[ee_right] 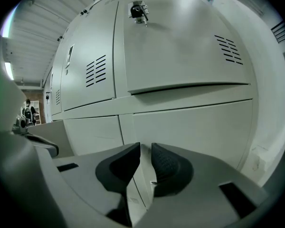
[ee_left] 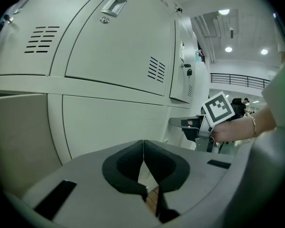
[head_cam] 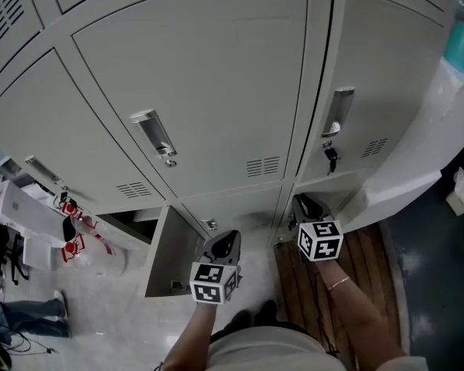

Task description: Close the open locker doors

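A bank of beige lockers [head_cam: 209,76] fills the head view. One lower-row door [head_cam: 166,257] stands swung out at the lower left, and its panel shows at the left edge of the left gripper view [ee_left: 19,141]. My left gripper [head_cam: 226,240] is just right of that open door, in front of a closed lower door [ee_left: 114,122]; its jaws [ee_left: 143,144] are shut with nothing in them. My right gripper [head_cam: 303,203] is low before the post between two lower lockers [ee_right: 126,132]. Its pads stand a narrow gap apart [ee_right: 146,146], with nothing between them.
An upper door with a key in its lock [head_cam: 331,157] hangs above the right gripper; its bottom edge [ee_right: 190,87] seems to jut out slightly. A pale panel [head_cam: 417,153] stands at the right. A wooden slat mat [head_cam: 363,269] lies underfoot. Boxes and red-white items [head_cam: 73,230] sit at the left.
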The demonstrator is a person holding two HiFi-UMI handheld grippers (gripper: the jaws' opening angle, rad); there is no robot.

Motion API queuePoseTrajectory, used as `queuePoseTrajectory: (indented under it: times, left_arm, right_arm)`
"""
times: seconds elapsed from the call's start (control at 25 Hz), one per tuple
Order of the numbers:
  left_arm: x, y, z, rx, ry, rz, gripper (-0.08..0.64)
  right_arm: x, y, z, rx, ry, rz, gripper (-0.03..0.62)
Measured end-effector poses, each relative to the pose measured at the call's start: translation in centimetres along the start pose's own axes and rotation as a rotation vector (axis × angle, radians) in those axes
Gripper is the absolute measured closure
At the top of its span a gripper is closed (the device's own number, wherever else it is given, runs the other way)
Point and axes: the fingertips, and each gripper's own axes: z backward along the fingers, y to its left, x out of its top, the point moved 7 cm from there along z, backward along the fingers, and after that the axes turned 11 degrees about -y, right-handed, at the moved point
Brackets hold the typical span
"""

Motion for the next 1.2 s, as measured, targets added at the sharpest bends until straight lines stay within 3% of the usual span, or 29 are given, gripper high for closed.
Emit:
queuePoseTrajectory:
  times: [0.56, 0.8, 0.92, 1.2]
  left_arm:
    - [0.7, 0.8, 1.5, 0.058, -0.016, 0.023, 0.54]
    - [0.4, 0.0, 1.9, 0.066, -0.018, 0.029, 0.54]
    - [0.2, -0.1, 2.4, 0.083, -0.026, 0.032, 0.539]
    - [-0.9, 0.7, 5.6, 0.182, -0.053, 0.034, 0.54]
  right_arm:
    - [0.2, -0.1, -1.2, -0.019, 0.018, 0.002, 0.543]
    - [0.4, 0.3, 0.8, 0.0, 0.023, -0.04, 0.545]
    - [0.3, 1.5, 2.4, 0.046, 0.025, -0.037, 0.546]
    - [-0.9, 7.5, 3.9, 0.242, 0.043, -0.04, 0.546]
